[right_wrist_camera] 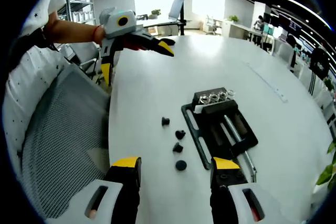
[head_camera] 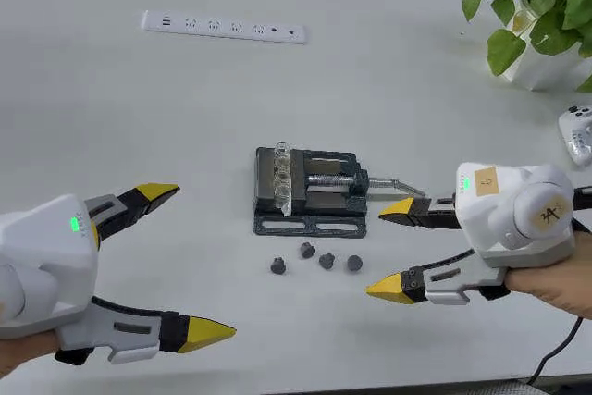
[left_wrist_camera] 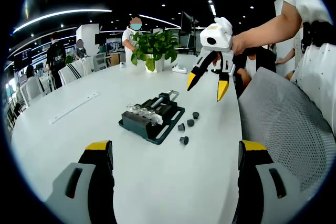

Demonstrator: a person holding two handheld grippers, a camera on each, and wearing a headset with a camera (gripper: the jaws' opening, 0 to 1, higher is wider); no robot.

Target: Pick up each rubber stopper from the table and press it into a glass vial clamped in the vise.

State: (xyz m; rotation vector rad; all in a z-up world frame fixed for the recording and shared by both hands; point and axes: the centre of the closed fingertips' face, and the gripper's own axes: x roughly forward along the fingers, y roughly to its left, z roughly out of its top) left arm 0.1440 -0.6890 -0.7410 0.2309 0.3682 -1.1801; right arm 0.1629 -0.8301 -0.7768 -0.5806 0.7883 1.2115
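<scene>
1. stoppers: four, dark, loose on the table; lie in a short row just in front of the vise, apart from one another, touched by neither gripper.
2. vise: sits mid-table, dark, with its screw handle pointing toward the right gripper; clamps a row of clear vials upright side by side, mouths open.
3. left gripper: hovers above the table, well to the left of the vise and the stoppers; jaws spread wide, yellow tips far apart, nothing between them.
4. right gripper: hovers just right of the stopper row, upper tip near the end of the screw handle, lower tip near the rightmost stopper; jaws spread, gripping nothing.
5. power strip: lies flat, white, on the far side of the table, well apart from the vise.
6. plant: stands in a white pot at the far right corner; white controller rests near it at the right edge.
</scene>
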